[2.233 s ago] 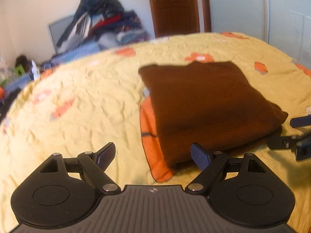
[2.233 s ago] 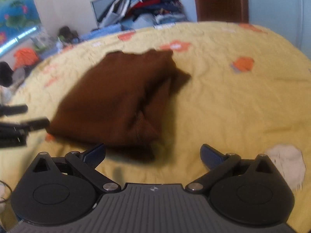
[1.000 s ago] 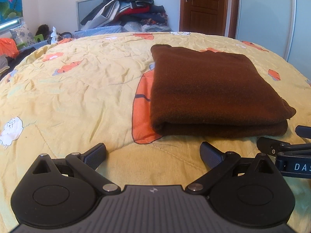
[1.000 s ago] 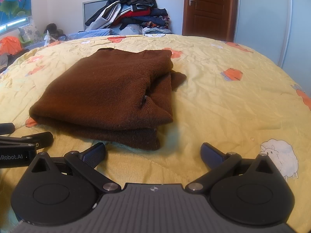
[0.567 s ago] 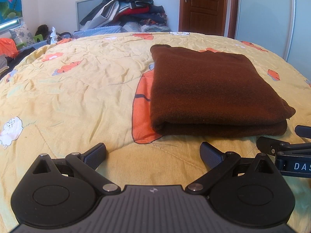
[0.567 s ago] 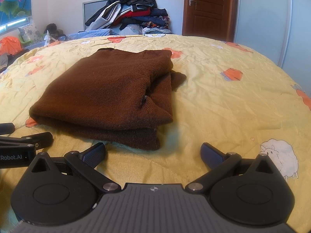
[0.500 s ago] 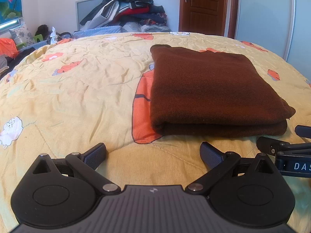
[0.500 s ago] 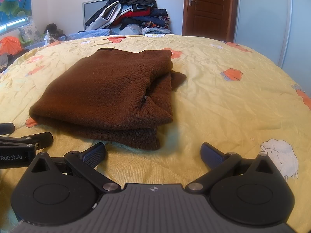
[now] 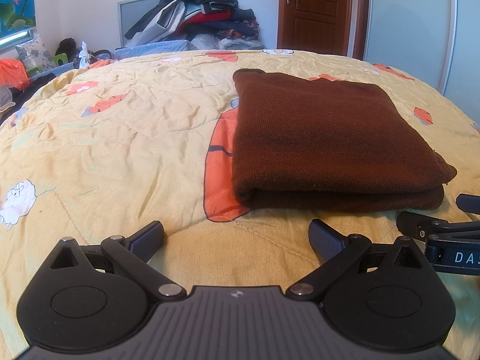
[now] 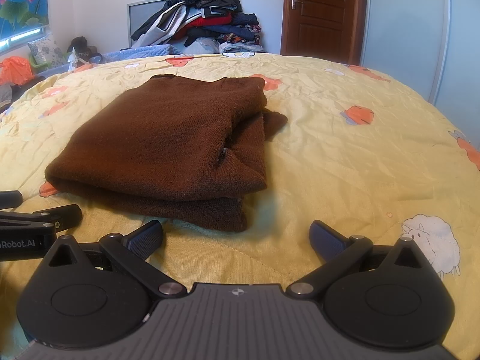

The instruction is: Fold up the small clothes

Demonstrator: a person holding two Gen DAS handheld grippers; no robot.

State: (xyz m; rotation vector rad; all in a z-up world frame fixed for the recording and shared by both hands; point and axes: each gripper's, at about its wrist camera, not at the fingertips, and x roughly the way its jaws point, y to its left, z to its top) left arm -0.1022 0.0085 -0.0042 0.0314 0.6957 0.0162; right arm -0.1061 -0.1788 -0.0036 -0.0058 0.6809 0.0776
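A brown knitted garment (image 9: 330,138) is seen folded into a thick rectangle on the yellow printed quilt (image 9: 120,138), just beyond both tools. The left gripper (image 9: 237,235) is held spread, nothing between its fingers; the right gripper (image 10: 237,235) is likewise spread and empty, near the garment's near edge but apart from it. The fold is judged essentially done. The risk lies on the right side, where layers are stacked loosely and a piece (image 10: 274,120) pokes out at the far right — if a finger were dragged across that edge, or only the top layer were pinched, the stack could be pulled open. The quilt could be caught as well, since it is soft and wrinkled.
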